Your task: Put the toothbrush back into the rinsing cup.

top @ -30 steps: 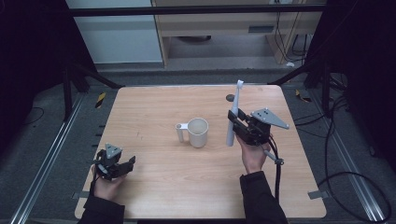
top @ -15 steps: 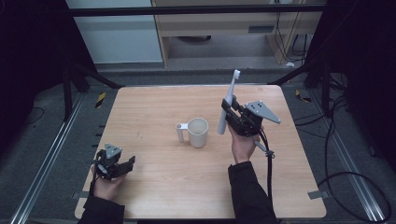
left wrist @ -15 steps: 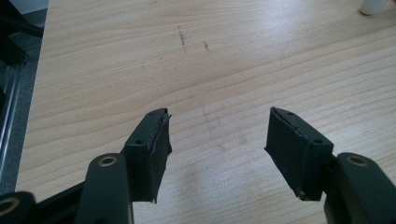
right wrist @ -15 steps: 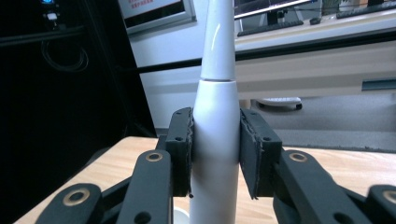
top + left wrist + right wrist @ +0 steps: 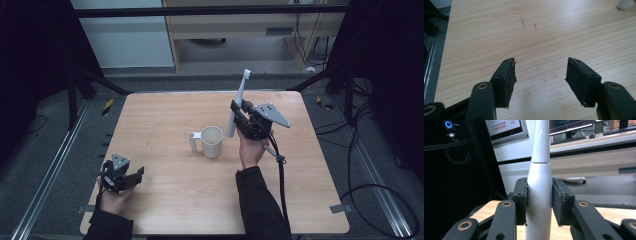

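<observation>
The right gripper (image 5: 236, 116) clamps a white electric toothbrush (image 5: 237, 102) brush-end up, just beside and above the white ceramic mug (image 5: 211, 141) — likely the insertion step: next, lower its base into the mug. The left gripper (image 5: 131, 176) rests open, holding nothing.

toothbrush (image 5: 539, 195): head and base cut off, right gripper view | mug (image 5: 624, 3): mostly cut off, left gripper view
</observation>
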### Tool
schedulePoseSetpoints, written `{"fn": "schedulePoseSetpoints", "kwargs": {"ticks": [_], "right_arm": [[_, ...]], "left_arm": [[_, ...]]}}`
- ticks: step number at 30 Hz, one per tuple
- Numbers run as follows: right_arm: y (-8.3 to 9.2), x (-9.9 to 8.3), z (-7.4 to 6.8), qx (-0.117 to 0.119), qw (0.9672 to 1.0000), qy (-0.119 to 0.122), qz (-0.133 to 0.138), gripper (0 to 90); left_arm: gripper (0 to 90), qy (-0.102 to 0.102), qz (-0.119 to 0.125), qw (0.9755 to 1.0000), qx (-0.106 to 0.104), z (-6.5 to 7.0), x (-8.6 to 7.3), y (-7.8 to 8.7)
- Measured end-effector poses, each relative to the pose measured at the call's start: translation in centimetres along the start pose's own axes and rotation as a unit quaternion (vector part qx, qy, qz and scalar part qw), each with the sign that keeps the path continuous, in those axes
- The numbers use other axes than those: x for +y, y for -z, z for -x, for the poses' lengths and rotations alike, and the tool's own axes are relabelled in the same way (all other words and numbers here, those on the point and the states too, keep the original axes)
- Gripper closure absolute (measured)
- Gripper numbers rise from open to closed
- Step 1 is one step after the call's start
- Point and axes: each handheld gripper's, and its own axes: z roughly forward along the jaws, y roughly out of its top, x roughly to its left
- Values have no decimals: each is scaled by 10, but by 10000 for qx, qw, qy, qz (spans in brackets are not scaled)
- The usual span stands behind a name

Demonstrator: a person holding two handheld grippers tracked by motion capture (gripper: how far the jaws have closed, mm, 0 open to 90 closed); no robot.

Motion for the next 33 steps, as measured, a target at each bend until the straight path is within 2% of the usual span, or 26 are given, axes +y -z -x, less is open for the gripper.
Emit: {"fn": "schedulePoseSetpoints", "kwargs": {"ticks": [3,20,33], "right_arm": [[-3,-2,-2,1,10000,-41,67,672],[-26,-13,-18,125,9999,-65,-59,672],[-38,-29,-20,107,9994,-34,-332,672]], "left_arm": [[403,0,13,10000,-1,0,0,0],[406,-6,41,10000,2,0,0,1],[406,-15,32,10000,-5,0,0,1]]}}
